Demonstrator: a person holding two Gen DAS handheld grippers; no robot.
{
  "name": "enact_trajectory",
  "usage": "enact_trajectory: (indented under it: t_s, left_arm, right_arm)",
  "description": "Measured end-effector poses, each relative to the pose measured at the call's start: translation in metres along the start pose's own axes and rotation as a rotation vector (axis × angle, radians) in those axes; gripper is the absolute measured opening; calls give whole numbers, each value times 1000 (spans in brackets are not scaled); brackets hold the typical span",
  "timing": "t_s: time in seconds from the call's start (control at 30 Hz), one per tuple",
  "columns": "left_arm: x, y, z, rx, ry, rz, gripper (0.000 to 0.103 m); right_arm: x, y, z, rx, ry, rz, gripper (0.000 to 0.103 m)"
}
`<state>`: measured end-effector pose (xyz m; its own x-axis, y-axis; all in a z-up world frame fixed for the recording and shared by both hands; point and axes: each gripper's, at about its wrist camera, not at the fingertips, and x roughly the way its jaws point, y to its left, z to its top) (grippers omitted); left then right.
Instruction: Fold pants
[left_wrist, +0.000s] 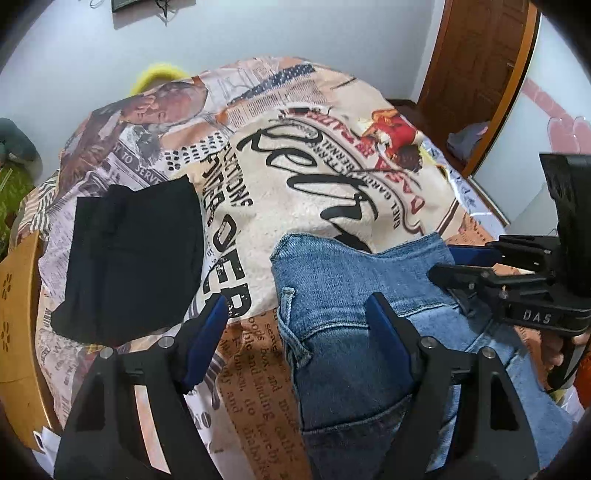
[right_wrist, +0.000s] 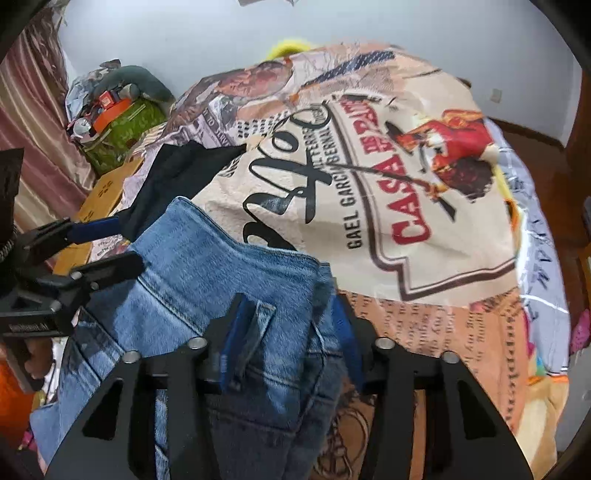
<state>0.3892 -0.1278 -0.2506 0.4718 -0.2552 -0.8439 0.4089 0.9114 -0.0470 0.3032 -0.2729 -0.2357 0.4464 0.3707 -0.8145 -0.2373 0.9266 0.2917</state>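
Blue jeans (left_wrist: 354, 295) lie partly folded on a printed blanket (left_wrist: 295, 177); they also show in the right wrist view (right_wrist: 207, 266). My left gripper (left_wrist: 295, 317) is open, its blue-padded fingers (left_wrist: 388, 325) straddling the jeans' left edge near the waistband. My right gripper (right_wrist: 288, 332) is open, with denim bunched between its fingers (right_wrist: 236, 332); it also shows in the left wrist view (left_wrist: 480, 269), over the jeans' right edge. The left gripper shows at the left of the right wrist view (right_wrist: 96, 243).
A folded black garment (left_wrist: 129, 254) lies on the blanket to the left of the jeans. A wooden bed frame (left_wrist: 18, 325) runs along the left. A cluttered green box (right_wrist: 122, 129) stands beyond it. A wooden door (left_wrist: 476, 70) stands at the far right.
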Motion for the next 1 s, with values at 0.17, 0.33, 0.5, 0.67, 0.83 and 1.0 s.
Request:
enact_trajectory:
  t_s: [0.17,0.33,0.5,0.67,0.83,1.0]
  left_arm:
    - [11,3,-3,-6,19,10,78]
    - [22,8,-7,-51,55,2,79]
    - [19,4,-9,-41,36,32,79]
    - [1,0,-5,-26,16,40,77]
    - [-32,-1,-6,-33,-21,12,77]
    - [-66,-5,-10,-56,-62,-25,81]
  right_arm:
    - [1,6,-4,-53,-28,-25,18]
    - [7,4,-3,-62,-25,-57,15]
    - [10,8,-4,-73,-8,-91,16]
    - [-14,14,-3,-58,-23,-132,20]
    - [-51,25,-8,-72,-75,-154,49]
    - [-84,39,-28,-54,-127,-123,71]
